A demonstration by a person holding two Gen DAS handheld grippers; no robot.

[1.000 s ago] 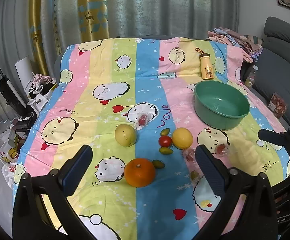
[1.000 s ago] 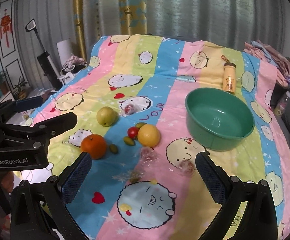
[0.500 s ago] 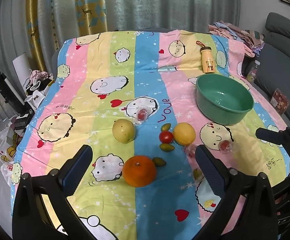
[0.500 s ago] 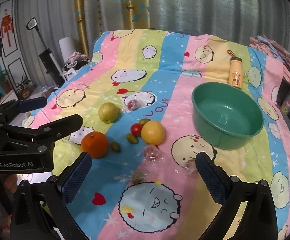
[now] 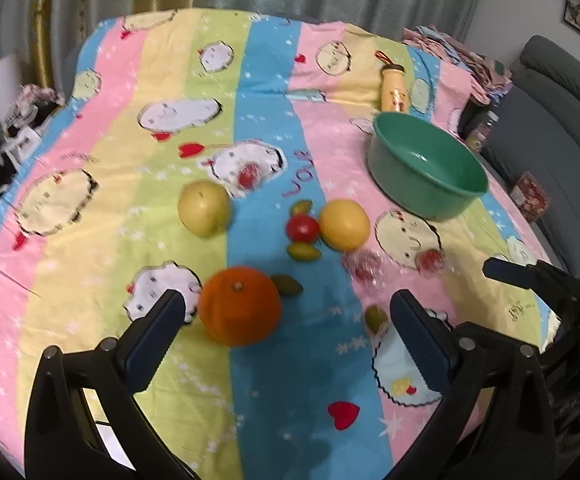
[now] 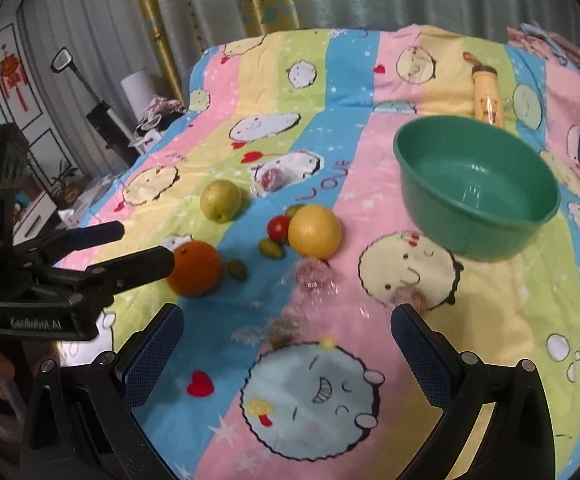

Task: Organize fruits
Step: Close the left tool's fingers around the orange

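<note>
An orange (image 5: 239, 305) lies on the striped cloth just ahead of my open left gripper (image 5: 285, 312), close to its left finger. Beyond it lie a yellow-green pear (image 5: 205, 214), a small tomato (image 5: 302, 228), a yellow citrus (image 5: 344, 224) and small green olive-like fruits (image 5: 304, 251). An empty green bowl (image 5: 426, 168) stands at the right. My right gripper (image 6: 287, 332) is open and empty above the cloth, short of the citrus (image 6: 314, 232) and the bowl (image 6: 476, 186). The left gripper (image 6: 129, 252) also shows in the right wrist view beside the orange (image 6: 195, 268).
Clear-wrapped red sweets (image 6: 314, 276) lie scattered on the cloth. A yellow bottle (image 5: 394, 90) lies behind the bowl. A grey sofa (image 5: 550, 112) stands on the right and clutter (image 6: 101, 128) on the floor at the left.
Both grippers have moved forward and lower toward the fruits. The orange now sits close in front of the left gripper. Nothing has been gripped.
</note>
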